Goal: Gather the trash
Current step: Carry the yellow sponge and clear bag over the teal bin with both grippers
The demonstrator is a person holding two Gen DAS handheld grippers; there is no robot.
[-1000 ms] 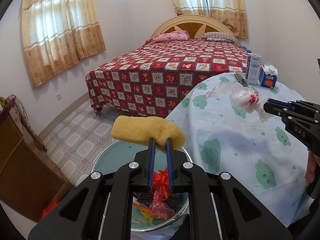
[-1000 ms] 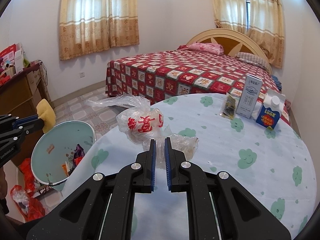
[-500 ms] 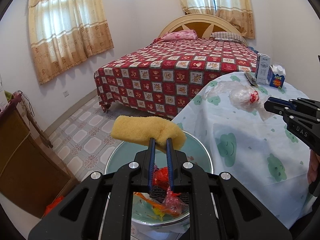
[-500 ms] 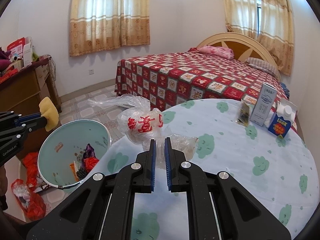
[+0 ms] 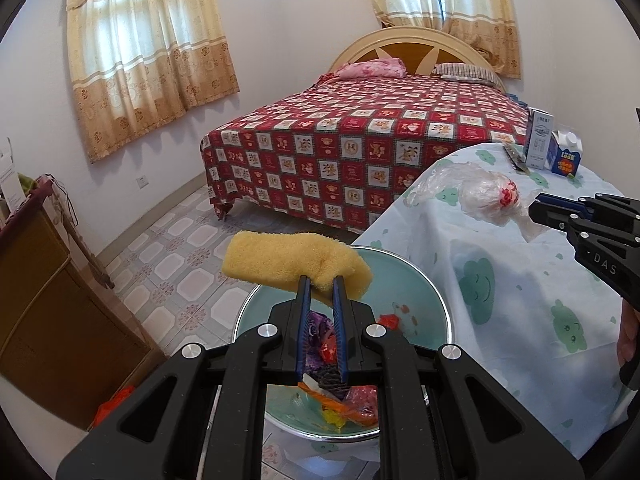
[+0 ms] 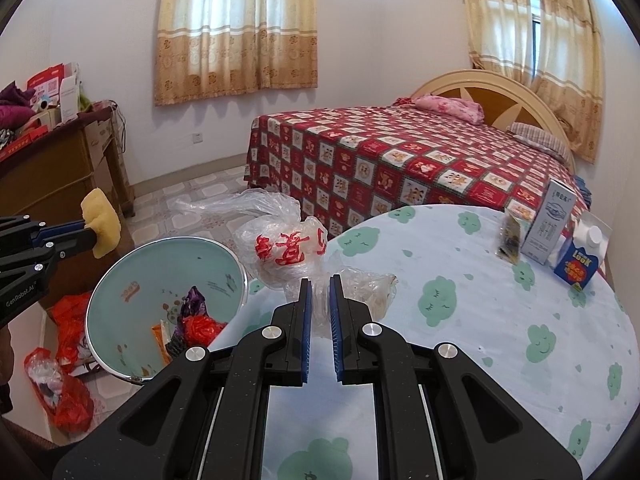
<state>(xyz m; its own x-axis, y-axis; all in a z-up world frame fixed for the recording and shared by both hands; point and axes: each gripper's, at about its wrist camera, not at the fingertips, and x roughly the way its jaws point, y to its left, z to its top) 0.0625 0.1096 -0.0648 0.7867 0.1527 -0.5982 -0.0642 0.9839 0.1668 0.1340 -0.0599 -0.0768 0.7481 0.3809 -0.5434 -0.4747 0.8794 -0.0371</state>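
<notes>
Trash held: a yellow sponge (image 5: 294, 262) is clamped between the fingers of the left tool (image 5: 320, 280) and is held in the air above the open bin; a crumpled clear plastic bag (image 6: 286, 242) with red printing is pinched by a thin fold between the fingers of the right tool (image 6: 320, 280).
Left tool: closed on the sponge, which juts out to the left of the fingertips.
Right tool: closed on the plastic bag, the bulk of which is seen beyond the fingertips, at the edge of the counter.
Trash bin: a round pale green bin (image 6: 120, 280) with a metal rim is set on the tiled floor just beside the counter; wrappers and red plastic scraps are seen at its bottom.
Counter: a round counter (image 6: 500, 320) is covered by a pale blue cloth printed with green clouds.
Still on the counter: a white and blue carton (image 6: 550, 224), a blue milk carton (image 6: 580, 258) and a small dark packet (image 6: 508, 238) are stood close together at the far side, well apart from the bag.
Floor beside the bin: red plastic bags (image 6: 68, 360) are left in a heap.
Background: a bed (image 5: 360, 148) with a red checked cover is seen behind the counter.
</notes>
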